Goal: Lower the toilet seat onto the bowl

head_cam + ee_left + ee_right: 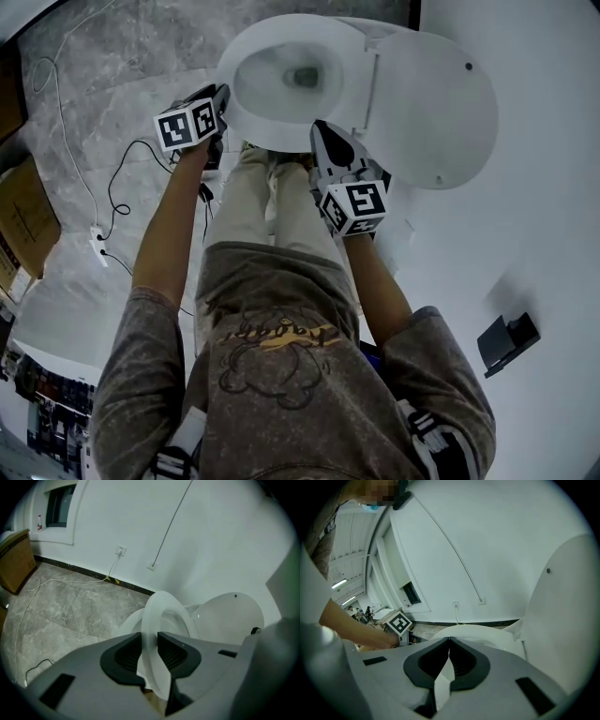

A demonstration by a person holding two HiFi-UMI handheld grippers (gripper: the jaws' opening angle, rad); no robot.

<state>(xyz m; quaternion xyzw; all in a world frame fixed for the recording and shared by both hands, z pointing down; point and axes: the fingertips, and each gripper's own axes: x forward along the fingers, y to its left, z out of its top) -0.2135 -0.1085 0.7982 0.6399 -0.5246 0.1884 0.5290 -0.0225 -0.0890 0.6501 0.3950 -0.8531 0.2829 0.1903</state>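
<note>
Grey left gripper (221,97): your pads press on either side of the white toilet seat (272,133), on its edge nearer your left.
Right gripper (323,131): your jaw tips meet at the seat's edge nearer your right (a white sliver shows between the pads; I cannot tell what it is).
Toilet seat: low over the bowl (274,86); I cannot tell whether it rests on the rim.
Lid (431,108): raised, behind the bowl, by the white wall (544,187).
Floor (112,84): grey marble, left of the bowl.
</note>
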